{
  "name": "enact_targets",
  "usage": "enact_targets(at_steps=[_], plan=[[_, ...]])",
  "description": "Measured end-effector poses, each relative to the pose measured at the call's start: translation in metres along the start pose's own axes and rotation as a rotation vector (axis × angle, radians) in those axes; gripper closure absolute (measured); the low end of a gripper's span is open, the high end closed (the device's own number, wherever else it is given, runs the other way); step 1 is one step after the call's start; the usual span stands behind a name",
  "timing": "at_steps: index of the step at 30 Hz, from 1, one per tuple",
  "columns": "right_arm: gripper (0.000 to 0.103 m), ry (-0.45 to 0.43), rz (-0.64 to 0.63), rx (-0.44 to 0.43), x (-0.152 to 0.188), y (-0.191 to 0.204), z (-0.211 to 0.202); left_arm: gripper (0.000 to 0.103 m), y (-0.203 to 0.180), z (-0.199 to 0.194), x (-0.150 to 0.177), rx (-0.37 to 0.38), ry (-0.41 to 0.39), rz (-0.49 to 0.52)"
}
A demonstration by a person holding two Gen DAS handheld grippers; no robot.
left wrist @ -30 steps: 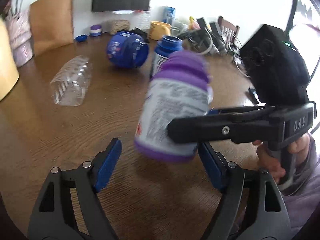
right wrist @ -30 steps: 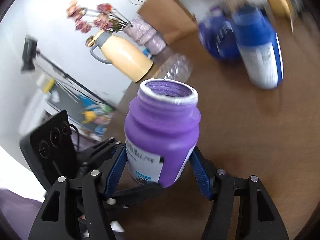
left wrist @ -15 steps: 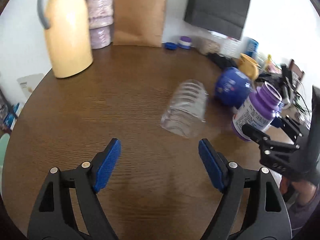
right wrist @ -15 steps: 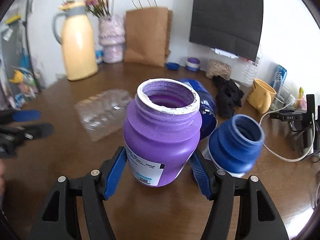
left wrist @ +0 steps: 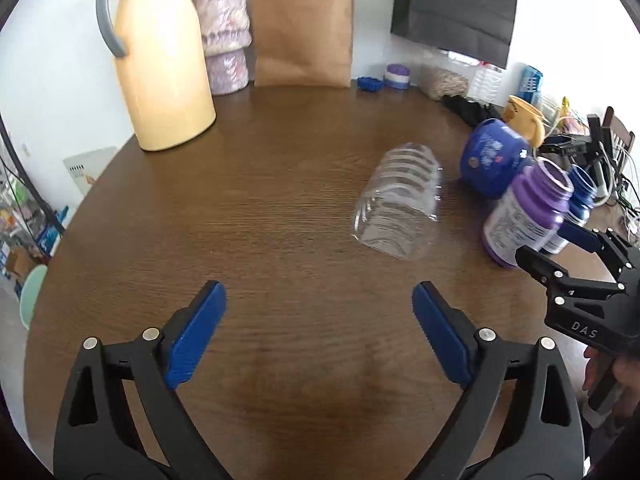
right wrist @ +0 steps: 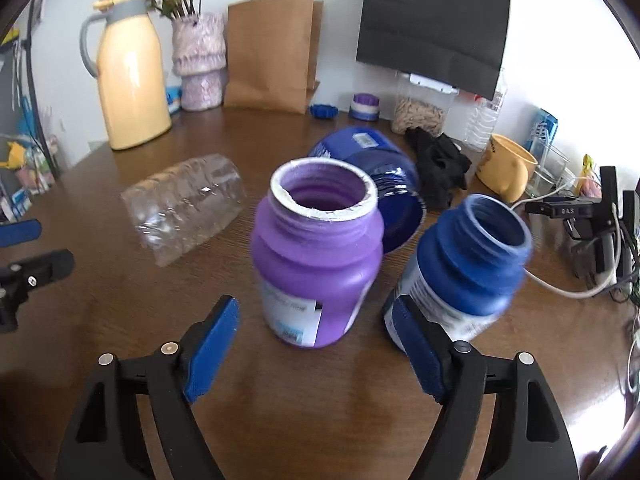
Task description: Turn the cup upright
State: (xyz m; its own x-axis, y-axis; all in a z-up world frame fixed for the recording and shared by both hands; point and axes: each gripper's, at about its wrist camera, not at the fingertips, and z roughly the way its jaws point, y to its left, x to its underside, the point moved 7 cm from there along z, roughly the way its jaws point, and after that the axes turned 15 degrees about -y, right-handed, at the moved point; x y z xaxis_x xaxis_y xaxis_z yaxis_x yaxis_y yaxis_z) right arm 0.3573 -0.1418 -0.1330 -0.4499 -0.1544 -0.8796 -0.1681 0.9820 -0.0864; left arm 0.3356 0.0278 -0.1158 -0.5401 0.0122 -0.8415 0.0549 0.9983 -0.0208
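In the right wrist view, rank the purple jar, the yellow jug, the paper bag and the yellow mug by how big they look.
1. Purple jar, though it sits nearest the camera, which inflates it.
2. Paper bag and yellow jug: they look much alike, so no ranking between them.
3. Yellow mug, clearly smallest.

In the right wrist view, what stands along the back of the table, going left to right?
Yellow jug → vase of flowers → brown paper bag → blue cap → purple-and-white lid → jar of grains → clear bottle → yellow mug.
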Motion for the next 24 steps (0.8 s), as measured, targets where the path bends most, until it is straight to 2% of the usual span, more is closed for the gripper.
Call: enact_targets(at_steps=[3, 10, 17, 20, 24], plan=[[0.02, -0.028, 0.019, -0.019, -0.001, 0.001, -0.023, 0.001, -0.006, -0.018, 0.0, -0.006, -0.012, -0.001], [0.02, -0.041, 0.099, -0.065, 0.002, -0.003, -0.081, 0.0, -0.012, -0.076, 0.011, -0.047, -0.059, -0.014], [0.02, -0.086, 0.114, -0.088, 0.011, 0.003, -0.147, 0.0, -0.009, -0.128, 0.035, -0.081, -0.076, -0.019], [0.02, -0.104, 0.137, -0.106, 0.017, 0.008, -0.175, 0.0, -0.01, -0.153, 0.045, -0.098, -0.106, 0.001], [0.02, -0.129, 0.137, -0.134, 0.03, 0.022, -0.21, 0.0, -0.013, -0.185, 0.054, -0.082, -0.165, 0.015]])
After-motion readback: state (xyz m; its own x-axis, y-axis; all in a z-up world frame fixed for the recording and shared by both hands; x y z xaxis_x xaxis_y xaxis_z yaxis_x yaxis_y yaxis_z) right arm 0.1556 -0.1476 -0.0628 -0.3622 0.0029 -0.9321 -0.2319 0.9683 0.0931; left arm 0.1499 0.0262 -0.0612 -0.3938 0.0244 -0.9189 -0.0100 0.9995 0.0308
